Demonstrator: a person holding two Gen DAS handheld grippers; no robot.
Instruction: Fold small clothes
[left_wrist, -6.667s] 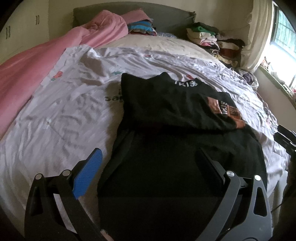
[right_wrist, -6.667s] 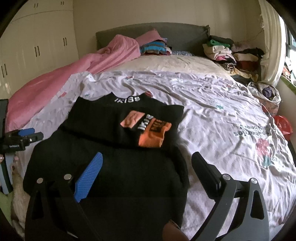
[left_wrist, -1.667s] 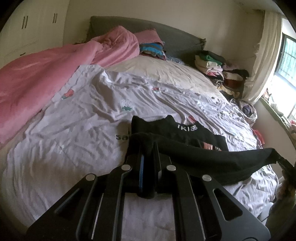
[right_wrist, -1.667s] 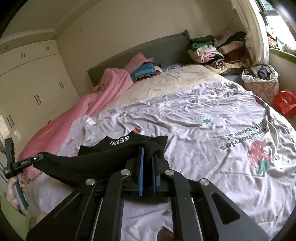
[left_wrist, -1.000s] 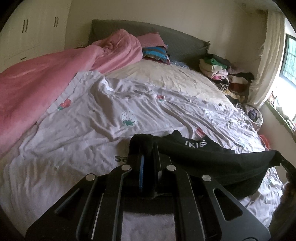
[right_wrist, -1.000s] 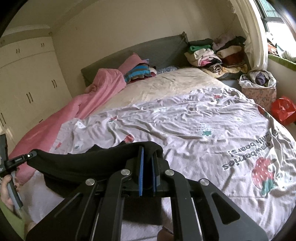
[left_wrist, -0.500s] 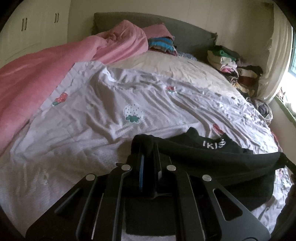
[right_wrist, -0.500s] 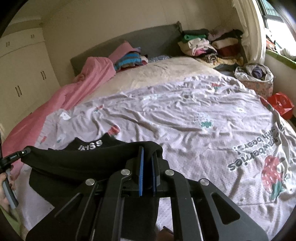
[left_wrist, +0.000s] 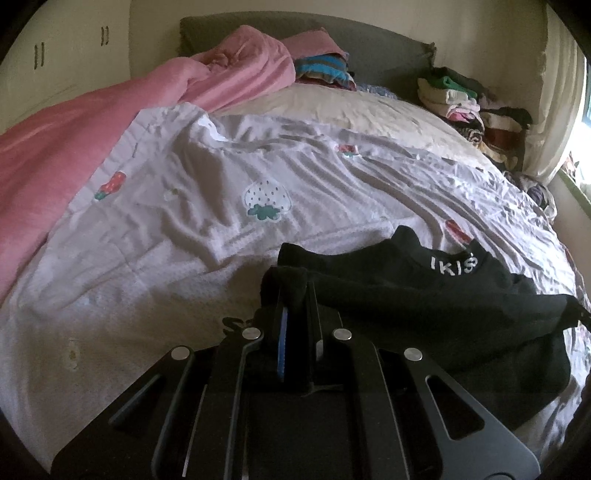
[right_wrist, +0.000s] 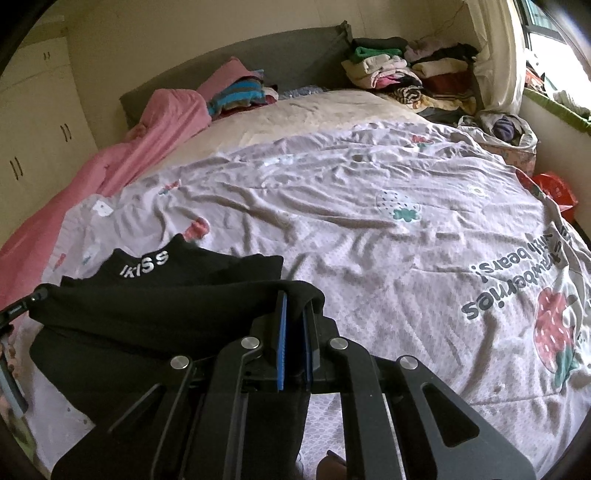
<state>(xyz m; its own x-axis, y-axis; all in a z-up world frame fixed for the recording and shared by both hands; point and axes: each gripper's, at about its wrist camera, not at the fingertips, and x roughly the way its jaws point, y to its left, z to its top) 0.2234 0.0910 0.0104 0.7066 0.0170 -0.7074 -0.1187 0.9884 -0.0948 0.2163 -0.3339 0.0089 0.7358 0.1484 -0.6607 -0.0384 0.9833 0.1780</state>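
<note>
A black shirt (left_wrist: 436, 295) with white collar lettering lies on the strawberry-print bedsheet (left_wrist: 229, 206). Its lower hem is lifted and stretched between both grippers, folded up toward the collar. My left gripper (left_wrist: 295, 291) is shut on the hem's left corner. In the right wrist view the same black shirt (right_wrist: 155, 295) spreads to the left, and my right gripper (right_wrist: 295, 301) is shut on the hem's right corner. The other gripper's tip shows at the far edge of each view. The orange print on the shirt's front is hidden under the fold.
A pink duvet (left_wrist: 74, 125) runs along the bed's left side. Folded striped clothes (left_wrist: 321, 70) sit by the grey headboard, and a heap of clothes (right_wrist: 406, 74) fills the far right corner. A bag of clothes (right_wrist: 506, 129) and a red bag (right_wrist: 554, 188) stand beside the bed.
Both grippers have come down and forward with the hem, bringing it close over the collar. The shirt's orange print is now covered by the folded half.
</note>
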